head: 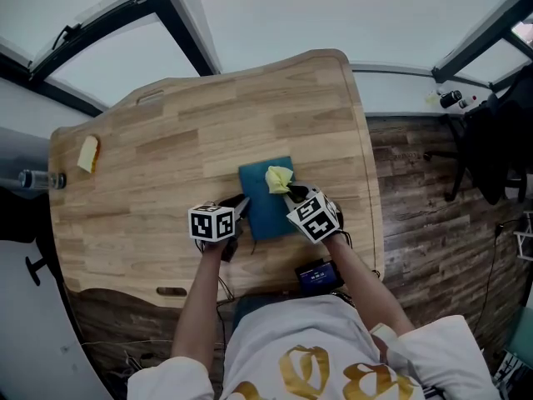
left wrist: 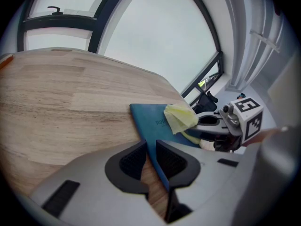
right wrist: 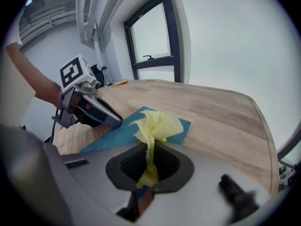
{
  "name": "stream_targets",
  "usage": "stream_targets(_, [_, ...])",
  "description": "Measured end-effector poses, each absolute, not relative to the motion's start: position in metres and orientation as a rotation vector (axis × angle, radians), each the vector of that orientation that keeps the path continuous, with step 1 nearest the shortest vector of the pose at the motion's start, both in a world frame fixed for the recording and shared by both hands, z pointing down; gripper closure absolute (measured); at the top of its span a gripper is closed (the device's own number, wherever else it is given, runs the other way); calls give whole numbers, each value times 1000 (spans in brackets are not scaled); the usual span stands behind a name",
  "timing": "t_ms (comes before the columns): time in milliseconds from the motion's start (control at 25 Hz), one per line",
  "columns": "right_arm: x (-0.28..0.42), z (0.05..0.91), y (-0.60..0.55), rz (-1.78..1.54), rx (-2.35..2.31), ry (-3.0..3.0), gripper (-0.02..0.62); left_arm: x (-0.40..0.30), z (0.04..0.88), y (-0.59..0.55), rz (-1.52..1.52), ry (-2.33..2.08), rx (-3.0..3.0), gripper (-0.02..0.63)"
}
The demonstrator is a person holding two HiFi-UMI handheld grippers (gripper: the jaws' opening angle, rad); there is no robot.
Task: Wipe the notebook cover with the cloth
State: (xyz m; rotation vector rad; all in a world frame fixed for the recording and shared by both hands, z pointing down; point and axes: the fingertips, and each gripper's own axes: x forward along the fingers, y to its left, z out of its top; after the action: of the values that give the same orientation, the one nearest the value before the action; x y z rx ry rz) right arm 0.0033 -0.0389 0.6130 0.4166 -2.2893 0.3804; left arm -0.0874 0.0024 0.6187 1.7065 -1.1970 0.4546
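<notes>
A blue notebook (head: pixel 262 202) lies flat near the middle of the wooden table (head: pixel 166 148). My left gripper (left wrist: pixel 151 157) is at its near left edge, and that edge runs through the narrow gap between the jaws, which are shut on it. A crumpled yellow cloth (right wrist: pixel 157 125) sticks out of my right gripper (right wrist: pixel 149 149), whose jaws are shut on it. The cloth (head: pixel 279 178) rests on the far right part of the cover. In the right gripper view the left gripper (right wrist: pixel 116 121) touches the notebook (right wrist: pixel 101 142) at its left side.
A small yellow-orange object (head: pixel 88 153) lies at the table's far left, beside a bottle (head: pixel 37 179) at that edge. A dark device (head: pixel 316 275) sits at the near edge by my body. The table's right edge (head: pixel 371 182) drops to a wooden floor.
</notes>
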Motion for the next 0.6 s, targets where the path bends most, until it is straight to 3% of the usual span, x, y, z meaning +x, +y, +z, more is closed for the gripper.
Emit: stream_targets(600, [0,609,-80,456,625,-2312,558,-88,618,2,441,-1216,1690,531])
